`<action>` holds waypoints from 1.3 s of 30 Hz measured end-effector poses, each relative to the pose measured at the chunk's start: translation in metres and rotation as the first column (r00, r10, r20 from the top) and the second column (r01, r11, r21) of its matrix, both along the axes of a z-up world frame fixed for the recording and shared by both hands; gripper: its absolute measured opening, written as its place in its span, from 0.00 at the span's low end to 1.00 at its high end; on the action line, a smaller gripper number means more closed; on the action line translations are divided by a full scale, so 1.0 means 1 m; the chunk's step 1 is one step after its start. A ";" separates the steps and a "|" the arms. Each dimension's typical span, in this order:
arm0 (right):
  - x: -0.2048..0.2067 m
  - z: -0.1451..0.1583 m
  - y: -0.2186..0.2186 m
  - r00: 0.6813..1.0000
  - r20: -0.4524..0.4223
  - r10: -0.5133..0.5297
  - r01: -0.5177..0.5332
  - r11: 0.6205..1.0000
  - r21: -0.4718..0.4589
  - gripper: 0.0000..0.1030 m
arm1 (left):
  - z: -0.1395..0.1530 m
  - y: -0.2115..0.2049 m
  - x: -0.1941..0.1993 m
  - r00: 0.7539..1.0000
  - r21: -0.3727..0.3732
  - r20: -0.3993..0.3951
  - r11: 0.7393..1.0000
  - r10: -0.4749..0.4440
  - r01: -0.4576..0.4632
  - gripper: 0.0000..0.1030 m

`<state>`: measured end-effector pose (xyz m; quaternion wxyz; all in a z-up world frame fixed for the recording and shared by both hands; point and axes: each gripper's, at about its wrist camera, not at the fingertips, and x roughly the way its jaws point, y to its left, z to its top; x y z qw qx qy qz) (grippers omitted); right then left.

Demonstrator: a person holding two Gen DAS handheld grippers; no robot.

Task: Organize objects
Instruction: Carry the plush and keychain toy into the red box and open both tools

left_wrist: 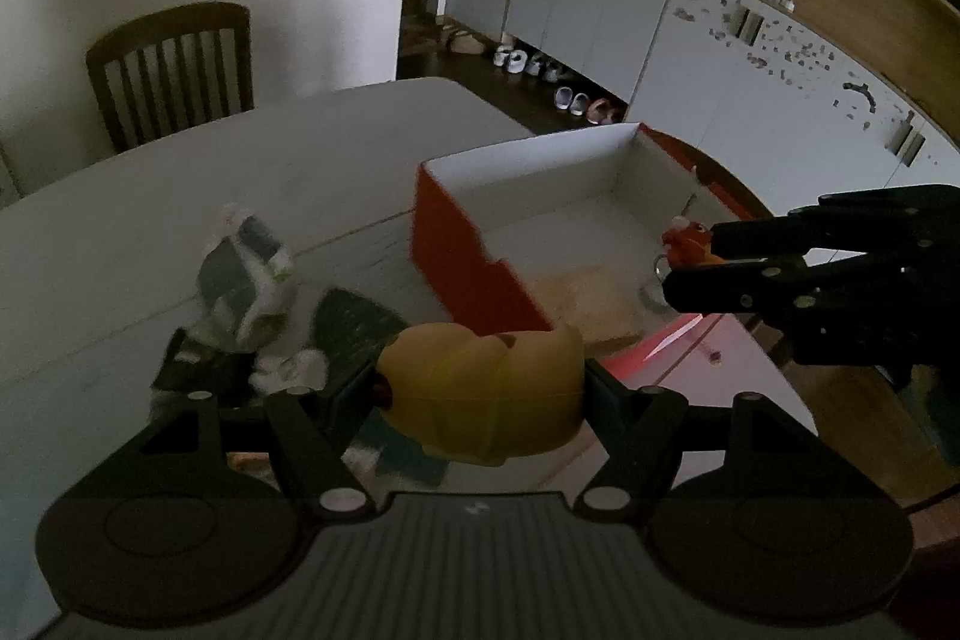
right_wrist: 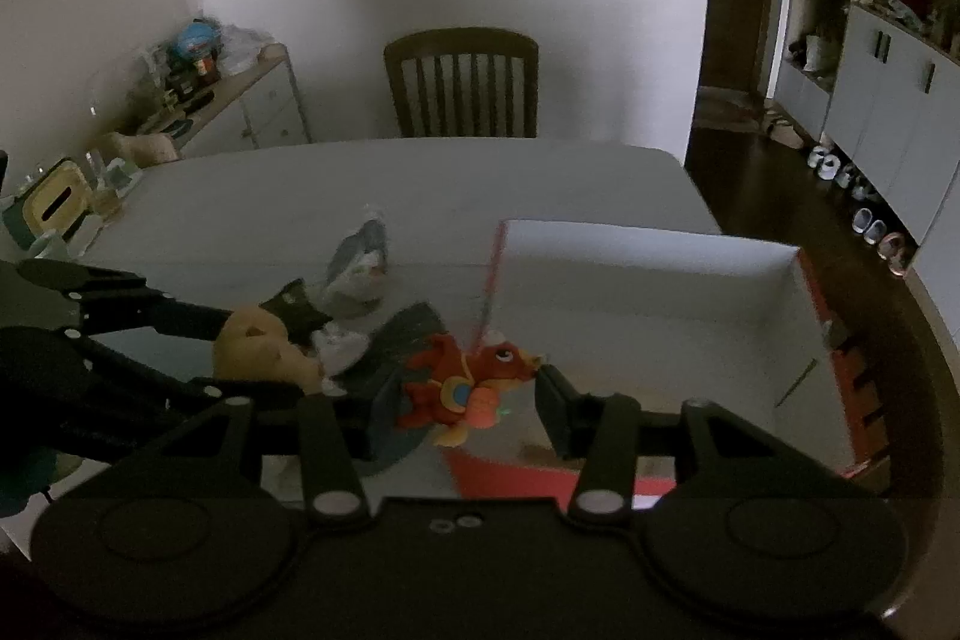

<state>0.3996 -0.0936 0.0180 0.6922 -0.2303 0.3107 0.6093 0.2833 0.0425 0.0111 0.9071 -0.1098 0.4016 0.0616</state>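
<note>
My left gripper [left_wrist: 480,388] is shut on a yellow rounded toy [left_wrist: 486,394], held above the table just in front of the red box [left_wrist: 468,250]. It also shows in the right wrist view [right_wrist: 264,352]. My right gripper [right_wrist: 465,394] is shut on a small red dragon figure [right_wrist: 462,382] and holds it over the near edge of the open box [right_wrist: 660,280]. In the left wrist view the right gripper [left_wrist: 690,256] and the figure [left_wrist: 687,244] hang over the box's right side. A beige flat item [left_wrist: 588,298] lies inside the box.
On the white table [left_wrist: 180,220] lie a crumpled plastic packet [left_wrist: 246,274], a dark cloth [left_wrist: 354,322] and white scraps. A wooden chair [right_wrist: 462,82] stands behind the table. A tissue box [right_wrist: 54,208] sits at the far left. Cabinets and shoes line the right wall.
</note>
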 end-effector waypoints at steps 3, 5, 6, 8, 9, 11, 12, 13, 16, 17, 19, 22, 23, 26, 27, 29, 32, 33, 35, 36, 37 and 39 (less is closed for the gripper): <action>0.018 -0.002 -0.001 1.000 0.007 0.002 -0.002 1.000 -0.001 0.47 | 0.000 -0.014 0.018 1.000 0.008 -0.002 1.000 -0.007 0.007 0.71; 0.031 -0.002 -0.004 1.000 0.006 0.002 -0.002 1.000 -0.003 0.47 | -0.001 -0.023 0.031 1.000 0.009 -0.009 1.000 -0.008 0.008 0.71; 0.037 -0.003 -0.003 1.000 0.006 0.001 -0.001 1.000 -0.004 0.47 | -0.002 -0.028 0.038 1.000 0.008 -0.013 1.000 -0.009 0.009 0.71; 0.051 -0.005 -0.004 1.000 0.008 -0.002 0.002 1.000 -0.008 0.47 | -0.004 -0.035 0.050 1.000 0.010 -0.021 1.000 -0.013 0.013 0.71; 0.057 -0.006 -0.005 1.000 0.009 -0.003 0.003 1.000 -0.009 0.47 | -0.005 -0.039 0.056 1.000 0.014 -0.024 1.000 -0.016 0.016 0.71; 0.070 -0.009 -0.005 1.000 0.007 -0.010 0.011 1.000 -0.015 0.47 | -0.007 -0.047 0.069 0.999 0.025 -0.033 0.999 -0.022 0.023 0.71; 0.077 -0.010 -0.005 1.000 0.006 -0.012 0.012 1.000 -0.017 0.47 | -0.008 -0.050 0.077 0.999 0.031 -0.036 0.999 -0.026 0.027 0.71; 0.082 -0.011 -0.006 1.000 0.007 -0.014 0.015 1.000 -0.020 0.47 | -0.009 -0.053 0.083 0.999 0.035 -0.041 0.999 -0.027 0.029 0.71; 0.099 -0.017 -0.006 1.000 -0.003 -0.028 0.028 0.999 -0.036 0.47 | -0.010 -0.057 0.103 0.998 0.048 -0.051 0.998 -0.026 0.028 0.71; 0.104 -0.020 -0.007 0.999 -0.007 -0.032 0.031 0.999 -0.040 0.47 | -0.010 -0.059 0.109 0.998 0.056 -0.053 0.998 -0.024 0.027 0.71; 0.113 -0.025 -0.006 0.999 0.001 -0.038 0.038 0.998 -0.048 0.47 | -0.012 -0.060 0.123 0.998 0.064 -0.062 0.998 -0.019 0.023 0.71; 0.126 -0.034 -0.005 0.999 0.015 -0.037 0.038 0.998 -0.058 0.47 | -0.017 -0.060 0.145 0.996 0.066 -0.083 0.998 -0.013 0.018 0.71; 0.130 -0.038 -0.004 0.999 0.036 -0.037 0.039 0.998 -0.059 0.47 | -0.019 -0.061 0.153 0.996 0.075 -0.090 0.997 -0.017 0.023 0.71; 0.140 -0.048 0.001 0.997 0.074 -0.038 0.043 0.996 -0.073 0.47 | -0.029 -0.063 0.175 0.993 0.121 -0.114 0.992 -0.012 0.026 0.71; 0.143 -0.051 0.003 0.997 0.070 -0.038 0.044 0.996 -0.080 0.47 | -0.032 -0.064 0.182 0.993 0.123 -0.121 0.992 -0.013 0.028 0.71; 0.149 -0.059 0.008 0.997 0.073 -0.034 0.041 0.994 -0.099 0.47 | -0.040 -0.063 0.196 0.991 0.129 -0.136 0.991 -0.014 0.032 0.71; 0.153 -0.068 0.015 0.997 0.076 -0.012 0.021 0.993 -0.119 0.47 | -0.054 -0.065 0.218 0.986 0.143 -0.169 0.989 -0.005 0.030 0.71; 0.154 -0.072 0.017 0.997 0.073 -0.008 0.017 0.992 -0.127 0.47 | -0.060 -0.065 0.224 0.984 0.146 -0.178 0.989 -0.004 0.030 0.71; 0.154 -0.080 0.022 0.997 0.071 0.001 0.009 0.989 -0.148 0.47 | -0.071 -0.065 0.235 0.980 0.154 -0.197 0.988 -0.001 0.032 0.71; 0.152 -0.083 0.024 0.998 0.069 0.009 0.003 0.987 -0.160 0.47 | -0.077 -0.064 0.241 0.978 0.156 -0.208 0.987 0.002 0.031 0.71; 0.152 -0.089 0.027 0.998 0.067 0.015 -0.003 0.985 -0.175 0.47 | -0.082 -0.064 0.246 0.975 0.157 -0.221 0.987 0.006 0.030 0.71; 0.150 -0.096 0.030 0.997 0.071 0.026 -0.012 0.980 -0.198 0.47 | -0.093 -0.063 0.256 0.968 0.157 -0.253 0.987 0.009 0.032 0.71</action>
